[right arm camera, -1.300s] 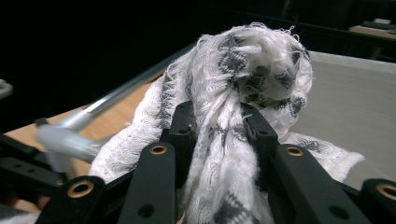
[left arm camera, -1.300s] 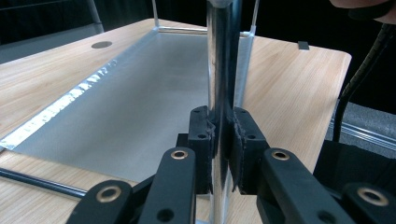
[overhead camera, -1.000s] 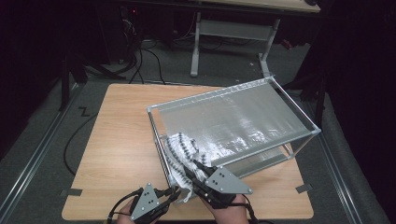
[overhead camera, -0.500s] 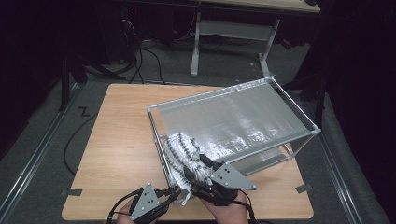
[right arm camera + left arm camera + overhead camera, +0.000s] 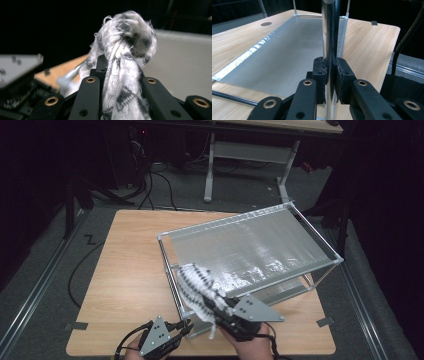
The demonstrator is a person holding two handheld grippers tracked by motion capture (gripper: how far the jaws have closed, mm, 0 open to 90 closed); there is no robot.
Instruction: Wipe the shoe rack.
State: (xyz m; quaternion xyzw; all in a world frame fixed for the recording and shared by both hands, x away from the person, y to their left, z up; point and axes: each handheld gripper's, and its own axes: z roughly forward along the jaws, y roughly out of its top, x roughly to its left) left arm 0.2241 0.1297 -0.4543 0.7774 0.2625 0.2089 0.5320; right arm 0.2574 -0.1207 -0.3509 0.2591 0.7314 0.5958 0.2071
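At the near edge of the tabletop [image 5: 125,285], in the high view, two hands come in from 6 o'clock, each with a gripper. The left gripper [image 5: 186,326] is at about 7 o'clock and reaches toward the near left corner of the rack [image 5: 320,240]. In the left gripper view, the left gripper [image 5: 331,75] is clamped on the post [image 5: 330,30], a shiny upright metal tube; both pads touch it, one on each side. Behind the post lies the grey lower sheet [image 5: 287,55] of the rack, flat on the wood, and it runs away toward 12 o'clock.

The right gripper [image 5: 220,302] is just beside the left one, toward 5 o'clock. It holds the cloth [image 5: 197,287], a white cloth with a black pattern. In the right gripper view, the right gripper [image 5: 120,72] is closed on the cloth [image 5: 125,50]; the fabric is bunched between the jaws and rises above them in a thick knot. The grey plate of the other gripper shows blurred at 9 o'clock in this view.

In the high view the cloth hangs over the near left part of the rack, at the edge of the upper sheet [image 5: 250,245]. This sheet is tilted, with its far right corner higher. The rack stands on the right half of the tabletop and reaches toward 1 o'clock.

Beyond the tabletop, the floor is dark, with cables [image 5: 150,180] at 11 o'clock and a grey frame [image 5: 250,155] at 12 o'clock.
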